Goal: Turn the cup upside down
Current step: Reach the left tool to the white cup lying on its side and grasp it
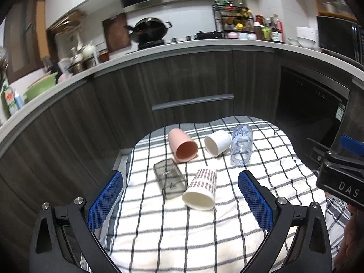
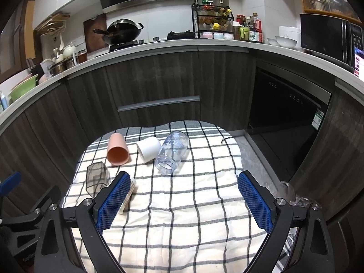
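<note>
Several cups lie on their sides on a checked cloth (image 1: 227,227): a pink cup (image 1: 183,145), a white cup (image 1: 216,142), a clear glass cup (image 1: 241,144), a smoky grey square cup (image 1: 169,178) and a white cup with a red pattern (image 1: 201,190). My left gripper (image 1: 180,195) is open and empty, just short of the patterned cup. My right gripper (image 2: 184,199) is open and empty over the cloth (image 2: 182,216). In the right wrist view I see the pink cup (image 2: 117,149), white cup (image 2: 149,148), clear cup (image 2: 173,152) and grey cup (image 2: 96,179); the patterned cup (image 2: 130,191) is mostly hidden behind my left finger.
The cloth covers a small table in front of dark wood kitchen cabinets (image 2: 157,86). A black oven door (image 2: 286,118) stands at the right. The counter above holds a wok (image 2: 124,31), a spice rack (image 2: 213,22) and bowls. The right gripper's body (image 1: 341,177) shows at the right of the left wrist view.
</note>
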`<state>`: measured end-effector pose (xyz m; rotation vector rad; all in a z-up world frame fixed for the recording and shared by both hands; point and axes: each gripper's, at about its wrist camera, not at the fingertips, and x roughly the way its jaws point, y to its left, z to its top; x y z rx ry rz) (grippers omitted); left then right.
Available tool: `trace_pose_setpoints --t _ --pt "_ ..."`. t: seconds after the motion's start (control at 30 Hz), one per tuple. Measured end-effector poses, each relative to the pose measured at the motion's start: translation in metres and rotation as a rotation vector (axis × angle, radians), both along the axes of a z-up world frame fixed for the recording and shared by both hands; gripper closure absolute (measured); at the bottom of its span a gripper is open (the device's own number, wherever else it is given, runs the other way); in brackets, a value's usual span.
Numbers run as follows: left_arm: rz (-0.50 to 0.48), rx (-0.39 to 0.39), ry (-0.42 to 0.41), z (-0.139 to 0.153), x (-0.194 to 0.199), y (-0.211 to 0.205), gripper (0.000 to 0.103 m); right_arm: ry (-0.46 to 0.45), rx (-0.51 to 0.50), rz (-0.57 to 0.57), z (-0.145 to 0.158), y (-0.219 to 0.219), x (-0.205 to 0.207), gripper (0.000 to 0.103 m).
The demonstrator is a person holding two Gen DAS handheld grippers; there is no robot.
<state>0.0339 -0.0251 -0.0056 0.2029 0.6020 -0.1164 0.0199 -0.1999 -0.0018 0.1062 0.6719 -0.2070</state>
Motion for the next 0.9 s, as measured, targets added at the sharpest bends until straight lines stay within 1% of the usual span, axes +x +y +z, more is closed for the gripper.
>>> trace_pose_setpoints --t 0.2,0.43,0.53,0.57,0.63,0.73,0.8,0.9 --pt "-0.066 0.02 0.013 0.005 0.029 -0.013 0.0 0.004 0.018 -0.038 0.0 -0.007 0.015 0.008" --pt "-0.158 0.089 0.042 -0.004 0.077 -0.036 0.0 0.03 0.053 -0.11 -0.005 -0.022 0.042 0.008" --pt "-0.227 0.123 0.092 -0.012 0.099 -0.047 0.0 0.029 0.067 -0.143 -0.007 -0.027 0.055 0.007" --pt "-0.261 0.151 0.115 -0.016 0.108 -0.053 0.0 0.027 0.072 -0.153 -0.008 -0.029 0.06 0.007" --pt "-0.301 0.184 0.133 -0.021 0.12 -0.062 0.0 0.027 0.077 -0.176 -0.01 -0.031 0.068 0.005" --pt "-0.359 0.224 0.189 -0.032 0.145 -0.074 0.0 0.039 0.082 -0.216 -0.017 -0.035 0.083 0.004" --pt "-0.395 0.247 0.228 -0.039 0.159 -0.081 0.0 0.067 0.096 -0.245 -0.024 -0.038 0.096 0.004" --pt "-0.473 0.274 0.306 -0.052 0.18 -0.092 0.0 0.112 0.151 -0.277 -0.036 -0.046 0.113 0.004"
